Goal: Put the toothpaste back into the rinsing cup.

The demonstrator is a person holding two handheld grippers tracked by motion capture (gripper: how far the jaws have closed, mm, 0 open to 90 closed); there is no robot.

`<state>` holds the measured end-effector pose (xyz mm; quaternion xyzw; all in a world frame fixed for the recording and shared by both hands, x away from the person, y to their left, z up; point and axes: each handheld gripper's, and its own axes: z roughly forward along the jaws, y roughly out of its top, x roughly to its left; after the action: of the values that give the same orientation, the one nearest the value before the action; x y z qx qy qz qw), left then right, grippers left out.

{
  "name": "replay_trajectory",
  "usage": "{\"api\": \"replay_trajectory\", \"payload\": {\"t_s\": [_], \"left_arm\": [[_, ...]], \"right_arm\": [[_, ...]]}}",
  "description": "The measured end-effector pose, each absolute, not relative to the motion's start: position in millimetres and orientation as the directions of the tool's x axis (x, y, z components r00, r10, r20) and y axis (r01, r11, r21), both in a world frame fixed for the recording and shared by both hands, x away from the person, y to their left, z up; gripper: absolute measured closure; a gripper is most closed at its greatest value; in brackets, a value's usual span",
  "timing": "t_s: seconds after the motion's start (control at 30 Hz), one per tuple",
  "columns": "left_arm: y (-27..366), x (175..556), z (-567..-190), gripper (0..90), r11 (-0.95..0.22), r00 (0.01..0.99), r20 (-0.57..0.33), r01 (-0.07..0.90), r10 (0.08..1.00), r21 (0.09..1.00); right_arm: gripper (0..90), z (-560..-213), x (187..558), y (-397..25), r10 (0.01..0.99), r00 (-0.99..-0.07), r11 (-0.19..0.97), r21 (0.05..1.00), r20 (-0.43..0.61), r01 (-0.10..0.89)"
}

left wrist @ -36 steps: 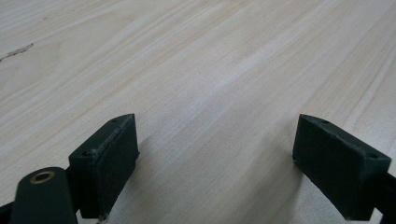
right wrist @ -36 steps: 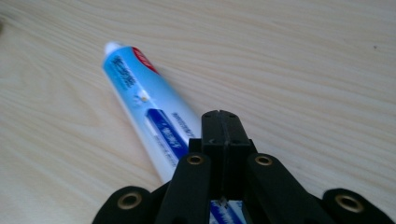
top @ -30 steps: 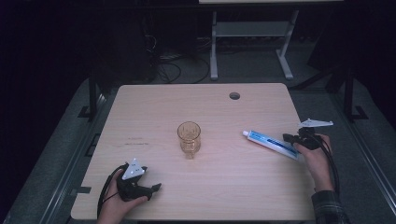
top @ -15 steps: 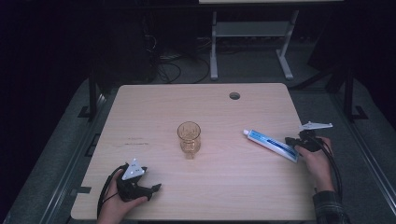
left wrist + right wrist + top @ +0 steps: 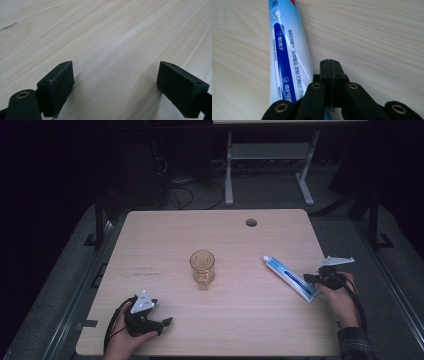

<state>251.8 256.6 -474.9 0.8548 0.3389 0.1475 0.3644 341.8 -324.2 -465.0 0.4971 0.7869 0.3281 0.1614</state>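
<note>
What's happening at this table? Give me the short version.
A person sits at a wooden table with a gripper in each hand. The right gripper has its jaws pressed together, empty, right beside the tail end of a toothpaste tube that lies flat on the table. The left gripper rests near the front left edge with its jaws wide apart over bare wood. A glass stands upright in the middle, untouched.

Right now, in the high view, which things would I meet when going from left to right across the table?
Left black gripper with grey plate → amber patterned glass → blue-and-white toothpaste tube → right black gripper, jaws shut beside the tube's end.
</note>
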Motion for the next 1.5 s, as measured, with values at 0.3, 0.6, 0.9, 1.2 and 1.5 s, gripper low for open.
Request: {"api": "replay_trajectory", "payload": {"t_s": [0.3,0.6,0.9,1.2,1.5], "left_arm": [[256.7,251.6,-474.9,13.5,-0.505,0.727,0.005,0.471,0.686,0.723],[256.7,251.5,-475.0,13.5,-0.505,0.728,0.005,0.470,0.685,0.724],[256.6,251.2,-475.1,13.5,-0.502,0.727,0.004,0.471,0.687,0.725],[256.6,251.0,-475.1,13.5,-0.502,0.727,0.004,0.471,0.687,0.725],[256.6,251.0,-475.1,13.5,-0.502,0.727,0.004,0.471,0.687,0.725]], "right_arm": [[89.7,-463.9,328.9,-316.4,0.869,-0.491,0.329,0.663,0.067,0.672],[89.7,-466.0,313.1,-308.8,0.846,-0.528,0.364,0.651,0.068,0.667],[89.7,-467.0,300.7,-302.8,0.826,-0.556,0.375,0.650,0.088,0.660],[89.7,-464.7,298.4,-287.7,0.794,-0.601,0.402,0.661,0.093,0.633],[89.7,-464.8,302.0,-272.0,0.769,-0.632,0.424,0.662,0.099,0.619]]}}
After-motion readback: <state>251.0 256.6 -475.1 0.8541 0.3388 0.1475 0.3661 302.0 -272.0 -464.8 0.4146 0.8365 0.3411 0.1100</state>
